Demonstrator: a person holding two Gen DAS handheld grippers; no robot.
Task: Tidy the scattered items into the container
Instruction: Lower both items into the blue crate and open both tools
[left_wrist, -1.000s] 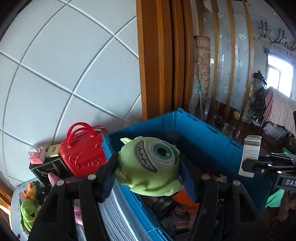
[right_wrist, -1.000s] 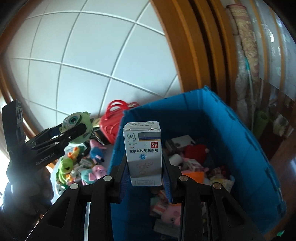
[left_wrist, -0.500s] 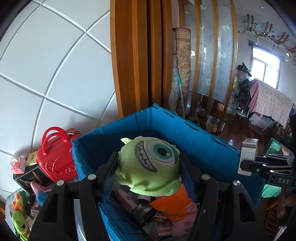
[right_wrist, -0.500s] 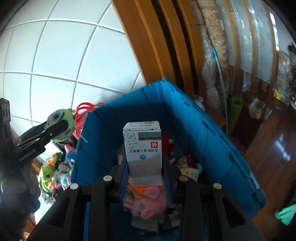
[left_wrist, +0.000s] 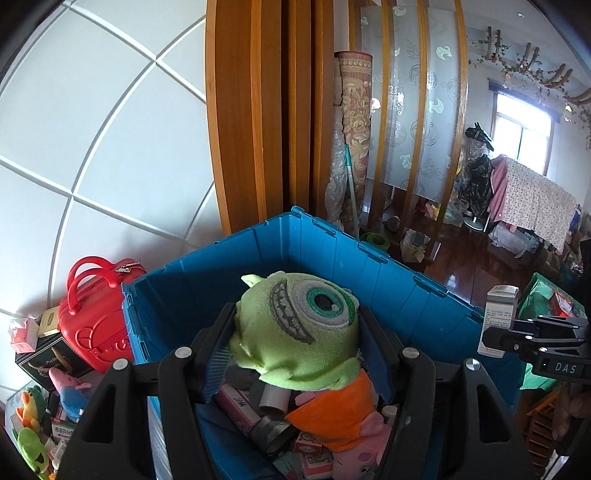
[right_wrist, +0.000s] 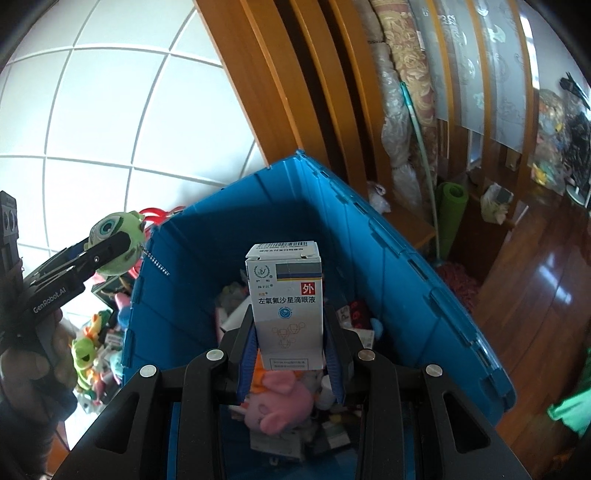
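A green one-eyed monster plush (left_wrist: 299, 325) is clamped between the pads of my left gripper (left_wrist: 297, 354), held above the open blue crate (left_wrist: 391, 266). My right gripper (right_wrist: 290, 354) is shut on an upright white medicine box (right_wrist: 286, 306) with Chinese print, also over the blue crate (right_wrist: 402, 280). Each gripper shows in the other's view: the right gripper (left_wrist: 496, 338) with its medicine box (left_wrist: 498, 317) at the crate's right rim, the left gripper (right_wrist: 110, 245) with the monster plush (right_wrist: 118, 238) at the left rim. The crate holds a pink pig plush (right_wrist: 277, 402), boxes and tubes.
A red toy handbag (left_wrist: 96, 314), a black box (left_wrist: 51, 362) and small plush toys (left_wrist: 33, 424) lie left of the crate against a white tiled wall. Wooden door frames, a rolled carpet (left_wrist: 354, 122) and a dark wooden floor (right_wrist: 546, 295) lie beyond.
Both grippers have swung from the crate's left edge to over its inside, each still holding its item. The crate's contents now show under the fingers.
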